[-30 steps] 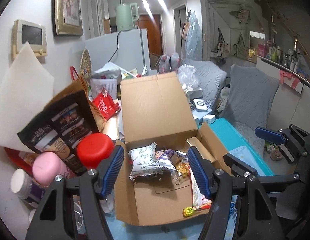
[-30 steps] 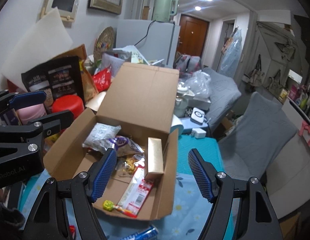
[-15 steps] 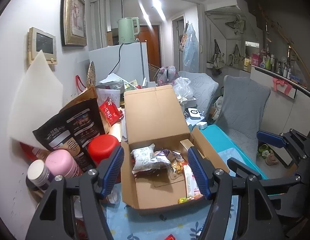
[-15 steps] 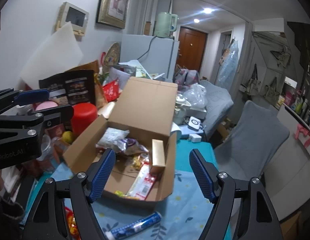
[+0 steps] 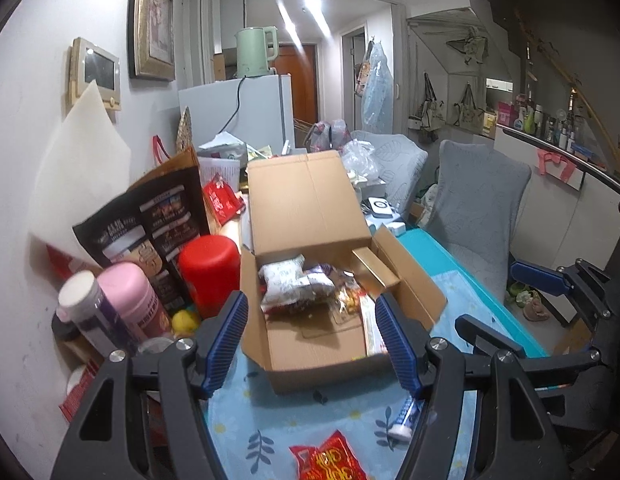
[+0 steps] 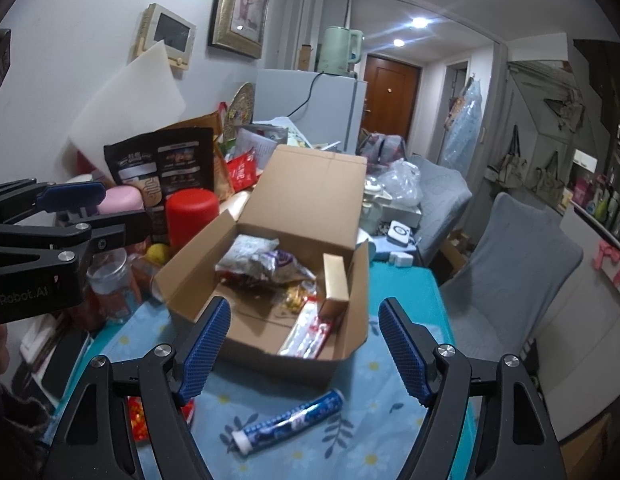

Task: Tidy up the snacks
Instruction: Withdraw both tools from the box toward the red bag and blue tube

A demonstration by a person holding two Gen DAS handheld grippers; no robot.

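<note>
An open cardboard box (image 5: 314,356) (image 6: 270,356) stands on the blue flowered tablecloth with several snack packets inside, among them a white bag (image 5: 284,284) (image 6: 250,250) and a gold box (image 6: 336,280). A blue tube of snacks (image 6: 288,422) (image 5: 402,420) lies in front of the box. A red snack packet (image 5: 330,458) lies nearer, at the front. My left gripper (image 5: 312,344) is open and empty, held above the table in front of the box. My right gripper (image 6: 304,350) is open and empty, to the right of the left one.
Left of the box stand a red canister (image 5: 210,268), a pink bottle (image 5: 130,300), a white-capped bottle (image 5: 82,308), a black coffee bag (image 5: 150,232) and a yellow fruit (image 5: 184,320). A grey chair (image 5: 474,216) stands right of the table. A white fridge with a green kettle (image 5: 254,52) is behind.
Both grippers have pulled back and up from the box. The tube and the red packet on the tablecloth have come into view. Both stay open.
</note>
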